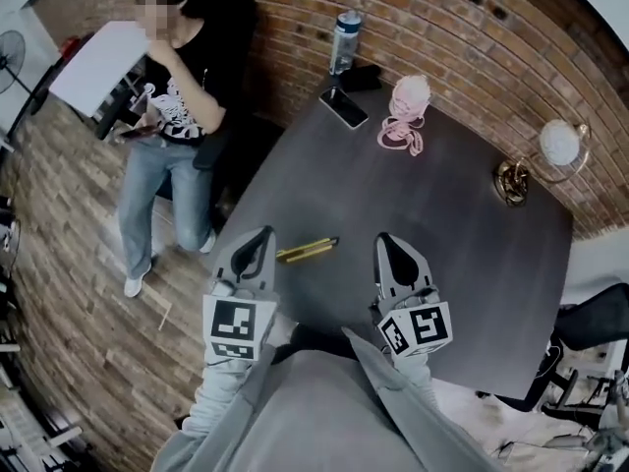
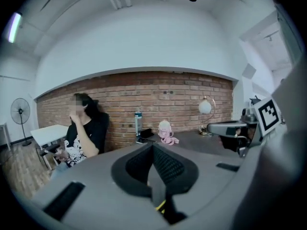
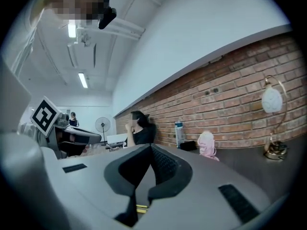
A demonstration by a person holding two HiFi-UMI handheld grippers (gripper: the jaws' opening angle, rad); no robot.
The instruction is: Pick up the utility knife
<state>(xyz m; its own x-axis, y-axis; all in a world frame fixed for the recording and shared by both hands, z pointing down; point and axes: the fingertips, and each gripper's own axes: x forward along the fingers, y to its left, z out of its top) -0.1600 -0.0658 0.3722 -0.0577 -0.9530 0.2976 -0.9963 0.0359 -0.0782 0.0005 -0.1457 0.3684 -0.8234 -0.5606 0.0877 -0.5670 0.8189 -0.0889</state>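
Left claw [image 1: 261,235] pinched tight, nothing in it. Right claw [image 1: 384,238] looks closed too, also empty. Both hang over the near edge of the table [image 1: 432,254], pointing across it. Neither touches anything, so the pickup looks not yet started.

Utility knife [image 1: 307,249], yellow, lies flat on the table between the two claws, nearer the left one and apart from both. It is close to the edge and nothing crowds it; either claw must spread before it can take it.

Far side: phone [image 1: 343,107] flat, pink cord bundle [image 1: 405,114] beside it, and a bottle [image 1: 345,39] upright by the brick wall, cap on, contents not readable. Lamp [image 1: 546,153] at the right corner. A person [image 1: 177,106] stands off the table's left.
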